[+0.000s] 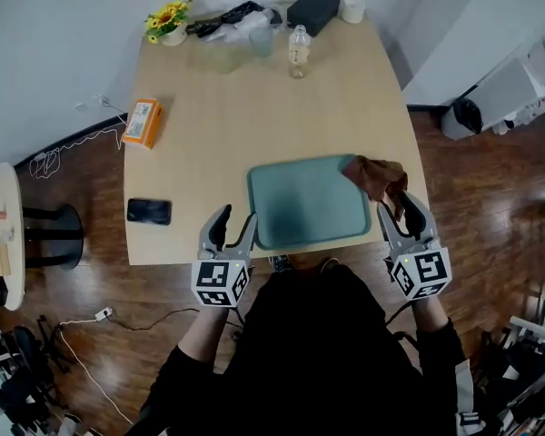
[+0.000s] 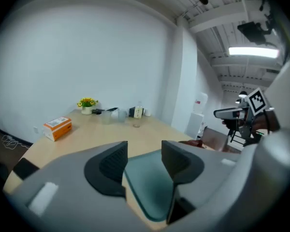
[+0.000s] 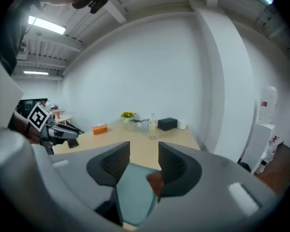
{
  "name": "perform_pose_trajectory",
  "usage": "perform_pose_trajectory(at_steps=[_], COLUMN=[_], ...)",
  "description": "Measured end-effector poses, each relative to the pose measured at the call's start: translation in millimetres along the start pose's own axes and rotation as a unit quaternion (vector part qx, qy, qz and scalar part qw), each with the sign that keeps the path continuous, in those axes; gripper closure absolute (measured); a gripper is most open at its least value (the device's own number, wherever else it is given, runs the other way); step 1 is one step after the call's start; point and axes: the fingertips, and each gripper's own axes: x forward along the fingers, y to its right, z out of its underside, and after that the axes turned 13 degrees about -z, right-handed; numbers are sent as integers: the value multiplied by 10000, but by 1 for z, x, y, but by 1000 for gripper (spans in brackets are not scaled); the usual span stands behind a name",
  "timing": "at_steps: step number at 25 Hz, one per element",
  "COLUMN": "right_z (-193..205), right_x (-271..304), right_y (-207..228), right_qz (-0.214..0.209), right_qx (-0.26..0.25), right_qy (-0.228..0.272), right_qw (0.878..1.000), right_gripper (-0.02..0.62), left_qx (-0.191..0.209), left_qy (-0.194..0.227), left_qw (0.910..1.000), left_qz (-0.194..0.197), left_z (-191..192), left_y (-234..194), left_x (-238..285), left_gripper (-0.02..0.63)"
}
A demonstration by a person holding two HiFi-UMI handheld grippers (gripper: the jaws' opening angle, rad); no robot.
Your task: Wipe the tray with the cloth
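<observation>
Crumpled brown cloth (image 1: 374,175) sits on the right corner of the rounded teal tray (image 1: 300,209); left gripper (image 1: 237,218) and right gripper (image 1: 398,205) both gape, gripping nothing.

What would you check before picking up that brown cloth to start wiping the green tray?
1. The cloth lies close ahead of the right gripper, on the tray's far right corner: ok.
2. Right gripper's jaws apart, nothing pressed between them: ok.
3. The left gripper has its jaws apart and empty, by the tray's left edge: ok.
4. The tray is otherwise bare: ok.
5. Tray steady near the edge of the table: cannot tell.
</observation>
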Motion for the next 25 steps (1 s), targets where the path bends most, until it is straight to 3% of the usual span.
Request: perform_pose_trajectory(at_steps=[6, 12, 14, 15, 18, 21, 23, 25], right_z=[93, 124, 142, 155, 195, 219, 224, 221], right_x=[47, 76, 87, 92, 104, 114, 118, 120], right_y=[80, 99, 113, 122, 142, 152, 152, 149], right_qz=[243, 215, 368, 447, 529, 532, 491, 385], right_qx=[498, 292, 130, 160, 750, 1386, 1690, 1766], right_qy=[-1079, -1571, -2011, -2295, -2890, -3066, -3080, -3057], right_qw=[9926, 9869, 9788, 9722, 9529, 9402, 9350, 9348], right_gripper=[379, 337, 281, 209, 95, 28, 28, 100], left_qx=[-291, -36, 137, 223, 384, 420, 361, 298], left_qy=[-1009, -1550, -1823, -1989, -2433, -2656, -2710, -2703], left_qw=[9936, 9871, 9820, 9785, 9679, 9620, 9608, 9612], left_qz=[-410, -403, -470, -498, -499, -474, -456, -456], left_z=[61, 90, 106, 116, 142, 155, 159, 160], left_y=[-29, -13, -17, -19, -23, -25, -25, -25], left_x=[52, 75, 87, 93, 102, 107, 108, 109], left_gripper=[403, 402, 400, 388, 379, 379, 379, 380])
